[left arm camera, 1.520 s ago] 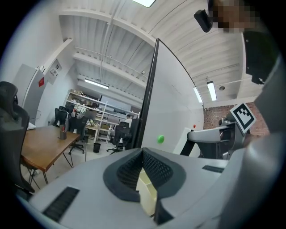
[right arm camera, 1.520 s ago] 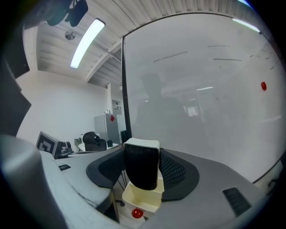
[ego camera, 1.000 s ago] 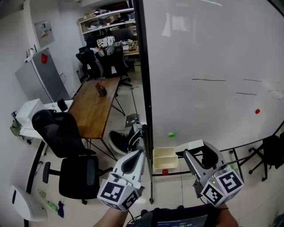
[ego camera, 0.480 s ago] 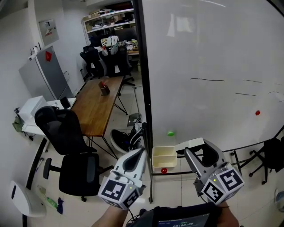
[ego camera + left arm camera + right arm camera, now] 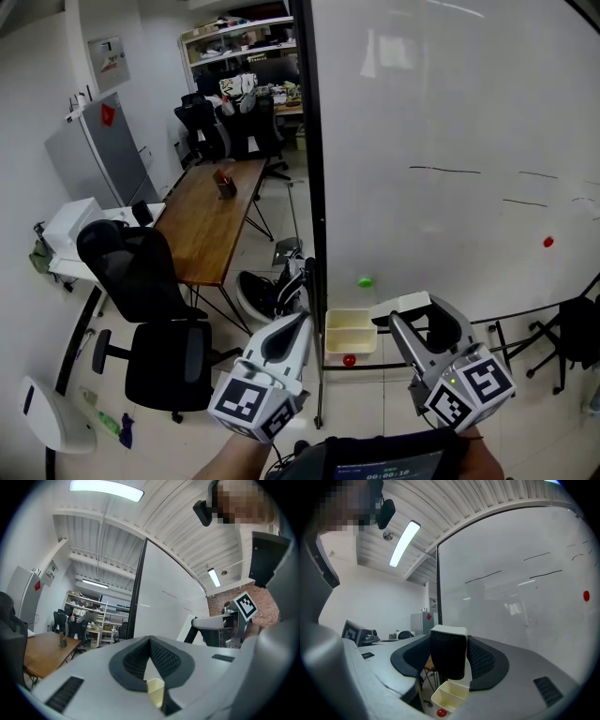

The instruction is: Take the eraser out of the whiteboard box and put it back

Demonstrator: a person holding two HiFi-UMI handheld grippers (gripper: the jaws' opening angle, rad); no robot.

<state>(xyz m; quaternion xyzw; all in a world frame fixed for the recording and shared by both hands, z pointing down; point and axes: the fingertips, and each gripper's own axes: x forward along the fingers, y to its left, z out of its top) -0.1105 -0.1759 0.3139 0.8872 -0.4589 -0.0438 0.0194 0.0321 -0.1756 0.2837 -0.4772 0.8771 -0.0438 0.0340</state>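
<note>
two grippers sit low in the head view, in front of the whiteboard (image 5: 450, 141). the right gripper (image 5: 419, 323) pinches the eraser (image 5: 401, 307) btw its jaws, white back on top and black felt below. the eraser is outside the box (image 5: 350, 333), up and to the right of it, not touching it. the cream box hangs at the board's lower left corner, just beside the black frame post (image 5: 314, 187). a red magnet (image 5: 349, 360) is just under the box and a green magnet (image 5: 365, 281) is on the board above it. the left gripper (image 5: 298, 323) has its jaws pressed together at the tips, w/ nothing held.
</note>
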